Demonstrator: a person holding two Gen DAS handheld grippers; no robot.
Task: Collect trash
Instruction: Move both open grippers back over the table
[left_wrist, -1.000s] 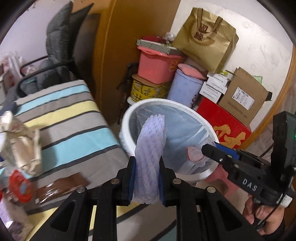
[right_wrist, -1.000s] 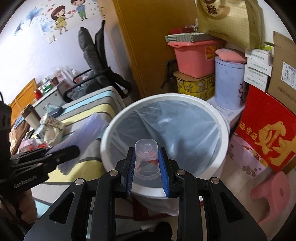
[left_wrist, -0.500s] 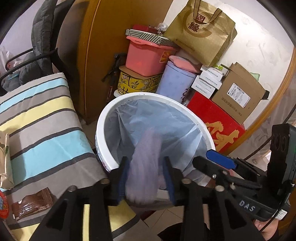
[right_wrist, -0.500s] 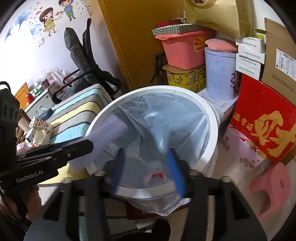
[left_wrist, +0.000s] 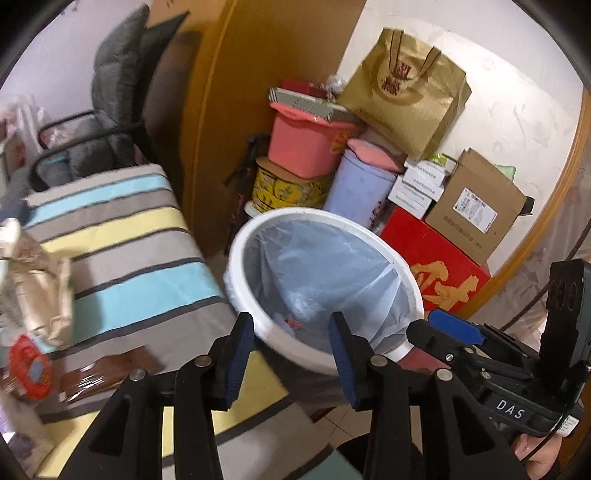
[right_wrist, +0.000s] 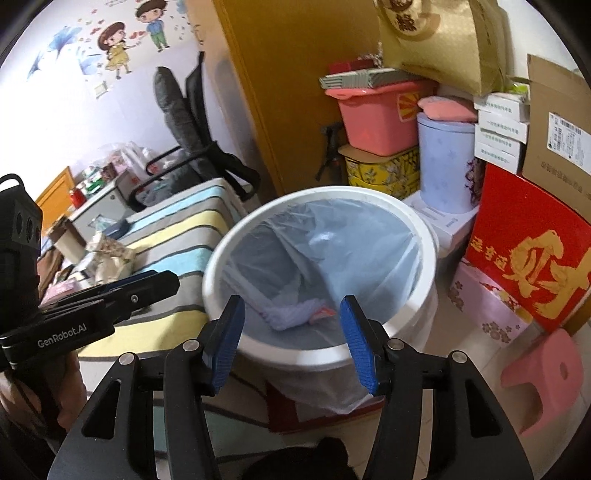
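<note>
With both the left gripper (left_wrist: 291, 341) and right gripper (right_wrist: 291, 338) spread wide and empty over the white round plastic-lined bin (right_wrist: 430, 254), swinging away carelessly could snag the thin liner.

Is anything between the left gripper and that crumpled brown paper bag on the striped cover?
Nothing visible. The left gripper, open and empty, sits near the bin; only bare striped cover lies between it and the crumpled bag.
</note>
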